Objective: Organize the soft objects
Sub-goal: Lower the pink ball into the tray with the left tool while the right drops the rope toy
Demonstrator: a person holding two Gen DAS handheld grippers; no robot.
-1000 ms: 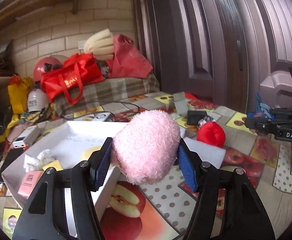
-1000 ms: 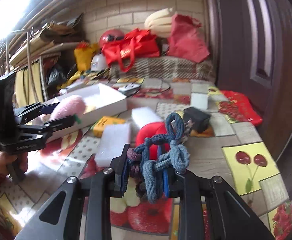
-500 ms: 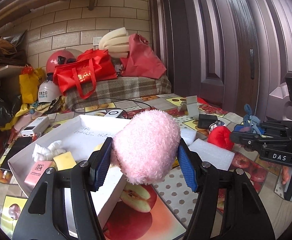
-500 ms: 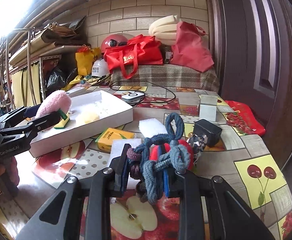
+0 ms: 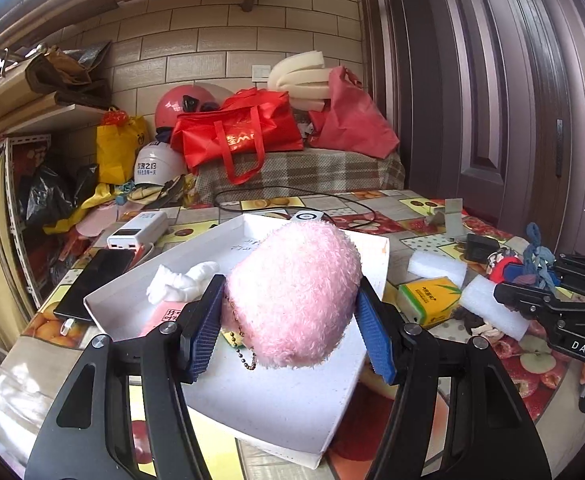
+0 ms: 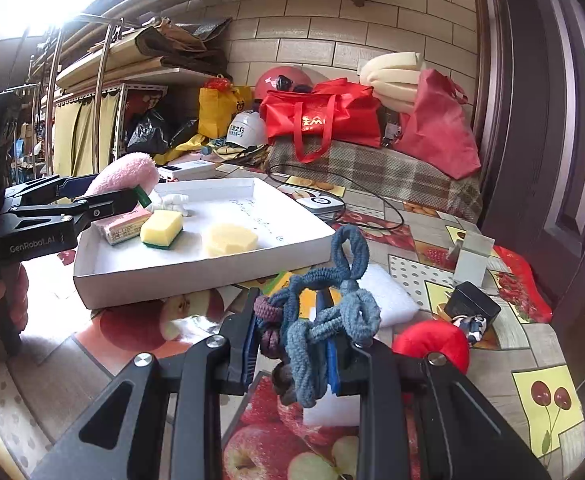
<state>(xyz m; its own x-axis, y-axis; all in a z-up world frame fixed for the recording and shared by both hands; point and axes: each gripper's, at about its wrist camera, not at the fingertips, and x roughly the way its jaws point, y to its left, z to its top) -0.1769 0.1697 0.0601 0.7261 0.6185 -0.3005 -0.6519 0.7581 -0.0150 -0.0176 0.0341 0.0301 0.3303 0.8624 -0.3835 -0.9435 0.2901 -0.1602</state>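
My left gripper (image 5: pixel 290 330) is shut on a fluffy pink plush toy (image 5: pixel 296 292) with a bead chain, held over the near end of the white cardboard tray (image 5: pixel 288 412). It also shows in the right wrist view (image 6: pixel 122 178) at the tray's left end (image 6: pixel 196 284). My right gripper (image 6: pixel 292 354) is shut on a knotted bundle of blue-grey hair ties (image 6: pixel 324 308), held above the table right of the tray. The tray holds a yellow sponge (image 6: pixel 162 228), a yellow foam piece (image 6: pixel 230 240), a pink packet (image 6: pixel 122 228) and a white soft figure (image 5: pixel 184 284).
On the fruit-print tablecloth lie white foam blocks (image 5: pixel 436 266), a yellow tissue pack (image 5: pixel 428 300), a red plush (image 6: pixel 432 344), a black charger (image 6: pixel 472 306), a phone (image 5: pixel 96 276) and a power bank (image 5: pixel 138 230). Red bags (image 5: pixel 240 136) and helmets crowd the back. A door stands at right.
My left gripper has carried the pink plush from beside the tray to above its near end. My right gripper has moved left, closer to the tray, still holding the hair ties.
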